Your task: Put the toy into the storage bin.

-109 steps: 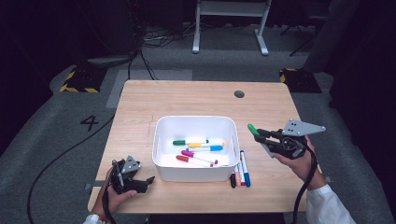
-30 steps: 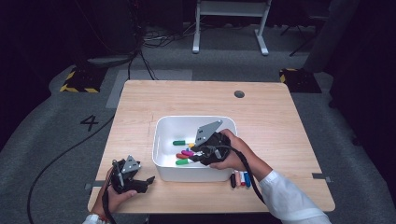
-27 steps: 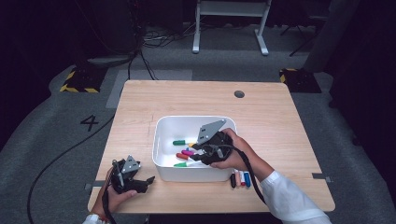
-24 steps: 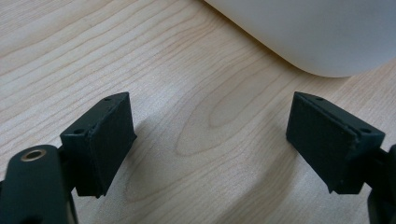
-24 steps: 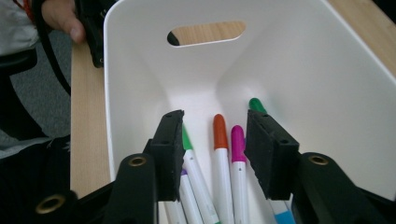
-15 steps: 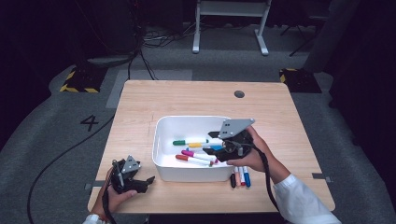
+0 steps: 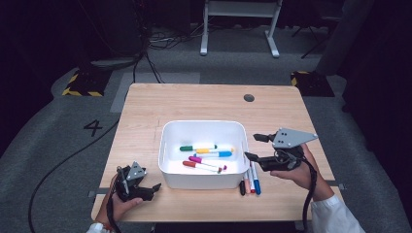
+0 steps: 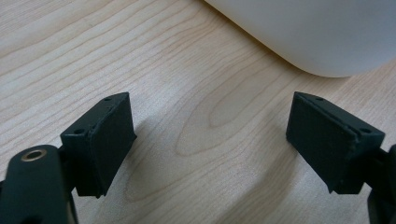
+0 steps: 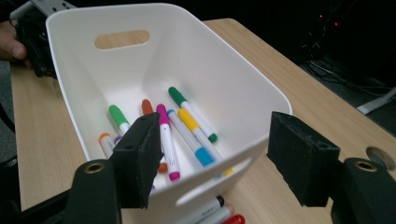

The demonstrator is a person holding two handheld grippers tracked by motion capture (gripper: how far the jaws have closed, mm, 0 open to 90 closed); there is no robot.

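From the high view, a white bin [image 7: 203, 154] stands on the desk [image 7: 194, 104] a little nearer the front edge than the middle, with several markers [image 7: 206, 156] lying inside it: green, yellow, blue, pink and red ones side by side. Just beside the bin's right wall, near the front edge, a few pens [image 7: 248, 183] lie on the bare wood in a close row. The right gripper [image 7: 256, 146] is held over the desk to the right of the bin; its fingers point left toward the bin's right wall, stand apart with nothing between them, and have just been opening. The pens lie below and slightly in front of those fingers, apart from them. The left gripper [image 7: 154, 186] rests near the front left corner, its fingers aimed toward the bin's front left corner. In the left gripper view, the two black fingers [image 8: 100, 140] stand wide apart over bare wood, holding nothing, with the rounded corner of the bin just ahead at the top right and touching neither finger. In the right gripper view, the fingers [image 9: 303, 156] are spread with the bin's near wall showing between them, not pressed by either; the markers lie in the bin beyond, and the tips of the pens show at the bottom edge, below the fingers and outside the bin.
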